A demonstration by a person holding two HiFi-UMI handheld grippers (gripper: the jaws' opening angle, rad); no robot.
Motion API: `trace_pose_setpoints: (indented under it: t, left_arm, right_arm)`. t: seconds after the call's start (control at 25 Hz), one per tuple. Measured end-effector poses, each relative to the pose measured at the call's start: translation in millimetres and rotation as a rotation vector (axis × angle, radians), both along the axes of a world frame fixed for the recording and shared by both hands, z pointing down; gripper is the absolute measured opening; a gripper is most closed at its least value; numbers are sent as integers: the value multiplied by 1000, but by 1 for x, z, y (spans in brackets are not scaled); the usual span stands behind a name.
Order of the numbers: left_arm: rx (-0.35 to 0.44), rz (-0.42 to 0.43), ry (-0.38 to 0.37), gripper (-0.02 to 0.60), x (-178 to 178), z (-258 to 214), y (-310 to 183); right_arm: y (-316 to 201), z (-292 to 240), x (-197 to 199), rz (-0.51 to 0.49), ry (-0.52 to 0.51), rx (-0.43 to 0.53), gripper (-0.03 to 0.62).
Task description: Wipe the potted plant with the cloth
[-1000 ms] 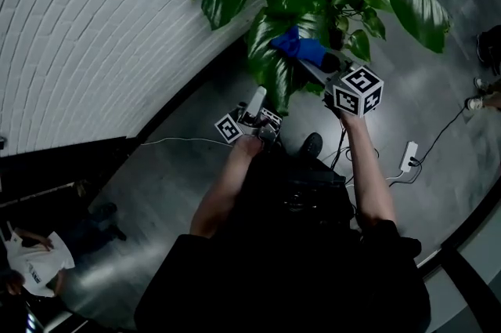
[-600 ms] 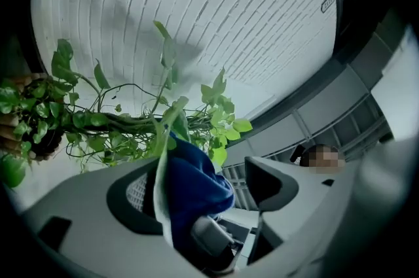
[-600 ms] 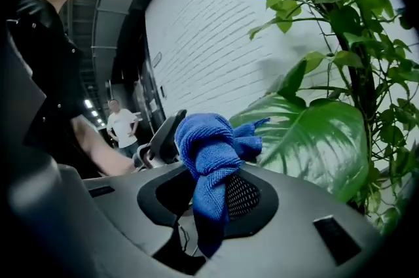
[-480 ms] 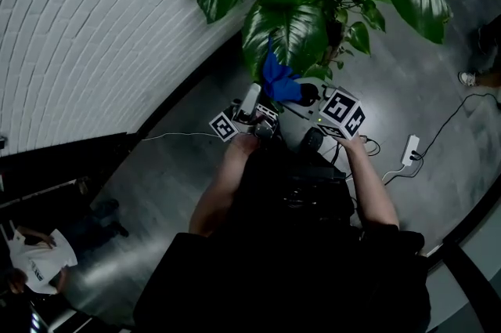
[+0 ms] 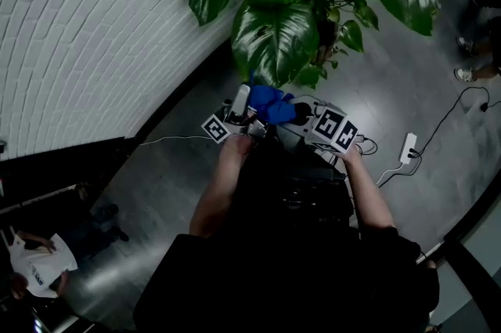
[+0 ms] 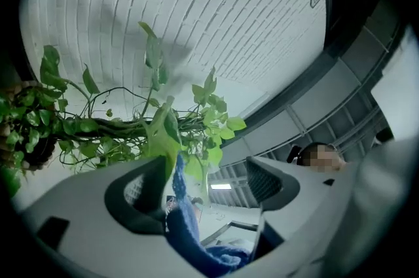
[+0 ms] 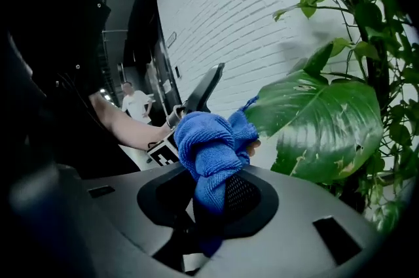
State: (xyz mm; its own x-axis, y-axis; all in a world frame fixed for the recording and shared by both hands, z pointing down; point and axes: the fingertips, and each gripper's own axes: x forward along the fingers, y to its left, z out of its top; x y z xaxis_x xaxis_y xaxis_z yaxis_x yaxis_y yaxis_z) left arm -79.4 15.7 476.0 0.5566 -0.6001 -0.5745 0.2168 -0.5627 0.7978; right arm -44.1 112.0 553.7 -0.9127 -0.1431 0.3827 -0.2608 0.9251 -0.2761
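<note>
White brick (image 5: 86,26) backs the plant (image 5: 274,34); right gripper (image 7: 213,191) pinches bunched blue cloth (image 7: 209,142), left gripper (image 6: 206,185) just spreading around it.

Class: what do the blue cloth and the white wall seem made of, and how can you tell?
The blue cloth: probably microfibre or terry, matt; fine looped pile, soft bunched folds. The white wall: likely painted brick, matt; regular staggered joints show through the white.
</note>
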Motion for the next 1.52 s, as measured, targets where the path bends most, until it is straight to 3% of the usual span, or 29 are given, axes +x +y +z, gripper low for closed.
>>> trace_pose_setpoints:
  t: [0.12,0.24,0.4,0.48,0.64,0.76,0.88,0.96,1.12,1.28,1.52]
  left_arm:
    - [-10,-10,22,382,1,2,1]
    - [-19,-29,3,382,0,6,2]
    - [-28,-55,-86,382,-2,16,2]
    - [-26,-64,-155,382,-3,20,2]
    - [-13,-83,-262,382,-15,25,-4]
    - [1,-120,-280,382,-38,25,-21]
    - [15,-131,-249,382,-55,27,-48]
    - [42,-96,-232,382,-53,26,-66]
    - [137,57,-200,382,-32,13,-93]
    - [203,188,-93,382,-14,4,-114]
    - [183,251,13,382,-2,4,-139]
  right_arm:
    - [6,2,17,22,-28,-30,121]
    - [3,-18,46,100,-169,-88,121]
    - [-24,-71,104,275,-415,-92,120]
    - [-41,-91,128,351,-462,-44,121]
    - [-79,-102,145,452,-395,26,121]
    - [-113,-99,139,507,-320,33,121]
    - [-148,-98,125,536,-273,33,121]
    - [-174,-98,114,554,-242,30,121]
    - [-231,-106,92,603,-217,37,121]
    - [-286,-111,89,682,-169,70,121]
    - [-322,-84,68,659,-62,40,121]
